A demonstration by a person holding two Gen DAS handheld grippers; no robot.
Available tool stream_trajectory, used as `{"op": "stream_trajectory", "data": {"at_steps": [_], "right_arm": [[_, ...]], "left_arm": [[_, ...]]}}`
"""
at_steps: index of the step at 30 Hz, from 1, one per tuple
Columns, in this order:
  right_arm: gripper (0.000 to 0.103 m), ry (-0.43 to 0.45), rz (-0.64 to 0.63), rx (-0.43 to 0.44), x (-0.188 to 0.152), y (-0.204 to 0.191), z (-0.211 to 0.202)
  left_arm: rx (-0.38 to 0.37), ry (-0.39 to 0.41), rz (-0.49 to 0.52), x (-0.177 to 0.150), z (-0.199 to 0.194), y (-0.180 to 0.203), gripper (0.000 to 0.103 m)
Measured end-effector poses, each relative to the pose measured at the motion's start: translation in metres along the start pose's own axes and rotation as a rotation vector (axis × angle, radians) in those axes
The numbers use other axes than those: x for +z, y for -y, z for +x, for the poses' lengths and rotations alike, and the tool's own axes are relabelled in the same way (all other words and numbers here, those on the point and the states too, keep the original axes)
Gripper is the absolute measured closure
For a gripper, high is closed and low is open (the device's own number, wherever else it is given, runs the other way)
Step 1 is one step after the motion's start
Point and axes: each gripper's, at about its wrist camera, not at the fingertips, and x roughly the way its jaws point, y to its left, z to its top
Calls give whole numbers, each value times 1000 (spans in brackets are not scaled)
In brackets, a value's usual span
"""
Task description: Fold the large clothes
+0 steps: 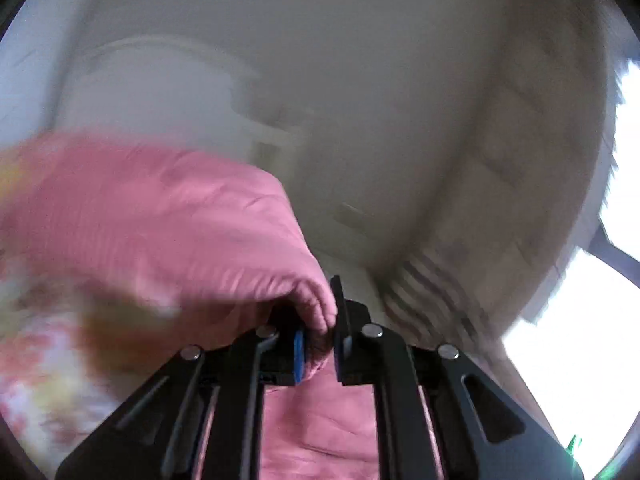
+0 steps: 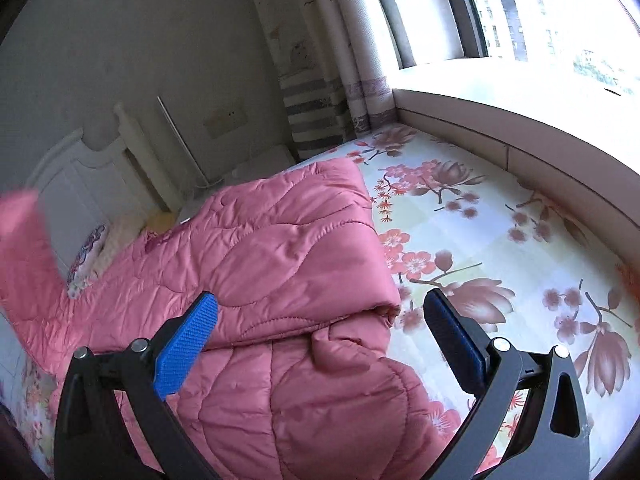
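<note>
The left gripper [image 1: 320, 340] points upward toward the pale wall and ceiling, its view smeared by blur. Its jaws are clamped on a bunched edge of the pink quilted garment [image 1: 160, 232], which drapes away to the left and also shows below between the gripper's black links. Only a narrow wad of fabric sits between the blue pad and the opposite black finger.

The right gripper [image 2: 320, 328] tilts downward over the bed [image 2: 500, 240], rolled a little so that its left blue pad sits slightly lower in the view than the right one. Its jaws stand wide apart and hold nothing; the left finger hovers over the pink fabric, and the right one over the flowered sheet just beside the garment's edge.

In the right wrist view the garment [image 2: 280, 248] lies across the bed, partly doubled over, with a folded layer on top and a rumpled portion nearer the gripper. One part of it rises out of view at the far left, blurred. A white headboard [image 2: 80, 172] stands behind, and a striped curtain [image 2: 316, 112] hangs by the bright window [image 2: 520, 12].
</note>
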Motion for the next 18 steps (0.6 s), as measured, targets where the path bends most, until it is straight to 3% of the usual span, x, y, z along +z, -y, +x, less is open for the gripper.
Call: {"op": "stream_trajectory", "data": {"at_steps": [2, 4, 6, 9, 11, 13, 15, 18], "right_arm": [[4, 1, 7, 5, -1, 1, 0], [5, 3, 11, 7, -3, 2, -1], [5, -2, 15, 7, -5, 4, 0], [5, -17, 19, 13, -6, 4, 2], [5, -18, 9, 14, -6, 2, 3], [5, -11, -3, 13, -7, 0, 2], [5, -10, -12, 10, -8, -2, 2], [5, -13, -14, 0, -8, -2, 3]], "left_arm": [[-78, -106, 160, -34, 33, 69, 79], [-106, -236, 316, -80, 61, 119, 33], [-61, -321, 499, -135, 76, 154, 28], [-49, -336, 648, -177, 63, 163, 26], [-32, -319, 698, -181, 48, 156, 26], [0, -273, 697, -170, 34, 136, 13], [53, -217, 631, -147, 20, 105, 7], [196, -192, 469, -105, 33, 38, 6]]}}
